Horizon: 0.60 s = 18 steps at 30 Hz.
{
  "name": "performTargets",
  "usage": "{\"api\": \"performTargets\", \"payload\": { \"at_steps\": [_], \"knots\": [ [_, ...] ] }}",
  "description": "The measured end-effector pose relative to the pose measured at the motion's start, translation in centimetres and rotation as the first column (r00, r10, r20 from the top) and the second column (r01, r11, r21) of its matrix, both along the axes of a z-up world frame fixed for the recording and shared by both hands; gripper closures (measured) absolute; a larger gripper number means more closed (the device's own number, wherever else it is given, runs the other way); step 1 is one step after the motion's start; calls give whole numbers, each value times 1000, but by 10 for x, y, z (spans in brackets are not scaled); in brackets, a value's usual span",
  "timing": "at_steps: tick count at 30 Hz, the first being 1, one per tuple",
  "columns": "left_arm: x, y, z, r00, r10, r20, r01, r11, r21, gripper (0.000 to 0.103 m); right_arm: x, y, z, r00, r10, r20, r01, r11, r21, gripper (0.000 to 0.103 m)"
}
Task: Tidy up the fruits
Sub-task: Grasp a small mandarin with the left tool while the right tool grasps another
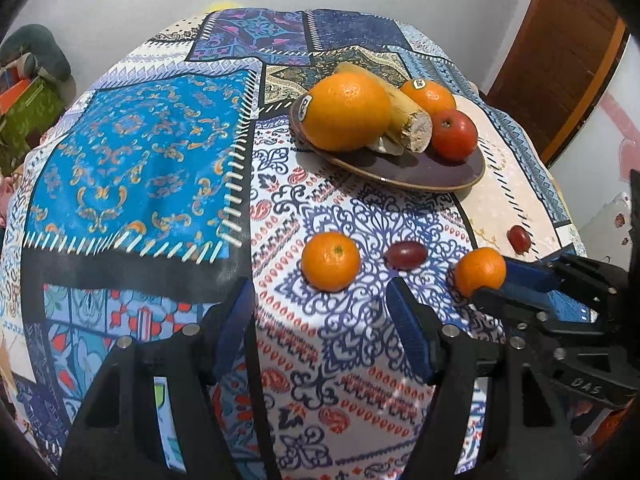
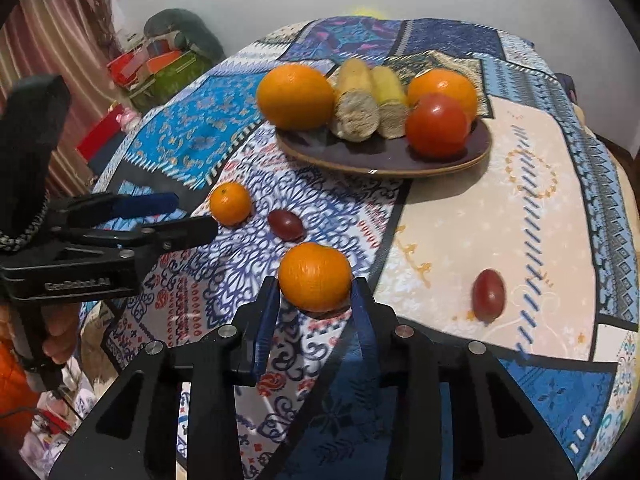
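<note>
In front of the dark plate (image 1: pixel 460 172), in the left wrist view, a mandarin (image 1: pixel 331 261) lies on the patterned cloth (image 1: pixel 132 152) ahead of the left gripper (image 1: pixel 320 304), whose jaws stand wide and empty. A red grape (image 1: pixel 406 255) lies beside it.

Nearer than the plate (image 2: pixel 360 160) in the right wrist view, the right gripper (image 2: pixel 314 304) has its jaws narrowed around a second mandarin (image 2: pixel 315 276), pads at its sides. Another grape (image 2: pixel 488 295) lies to its right.
</note>
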<state>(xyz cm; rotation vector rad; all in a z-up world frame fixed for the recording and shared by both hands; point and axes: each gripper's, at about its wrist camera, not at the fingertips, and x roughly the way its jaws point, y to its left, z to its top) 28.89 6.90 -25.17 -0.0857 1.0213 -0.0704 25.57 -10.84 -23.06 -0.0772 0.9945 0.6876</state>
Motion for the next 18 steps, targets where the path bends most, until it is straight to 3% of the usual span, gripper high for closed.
{"api": "performTargets", "payload": {
  "at_steps": [5,9,11,18],
  "knots": [
    [10,-7,-3,1000,-19,13,19,1000,23,59,8,-9,10,999,-27,37,27,1000,0,71],
    [15,-10,-6,1000,-26,17,25,999,27,60,17,-15,18,996,-49,69,49,999,0,71],
    [17,-10,-9,1000,-24,12,24,999,24,68,20,-15,19,996,-54,75,54,999,-3,70],
    [10,-4,-5,999,-12,32,11,1000,21,69,25,-5,16,998,-29,57,29,1000,4,70]
  ]
}}
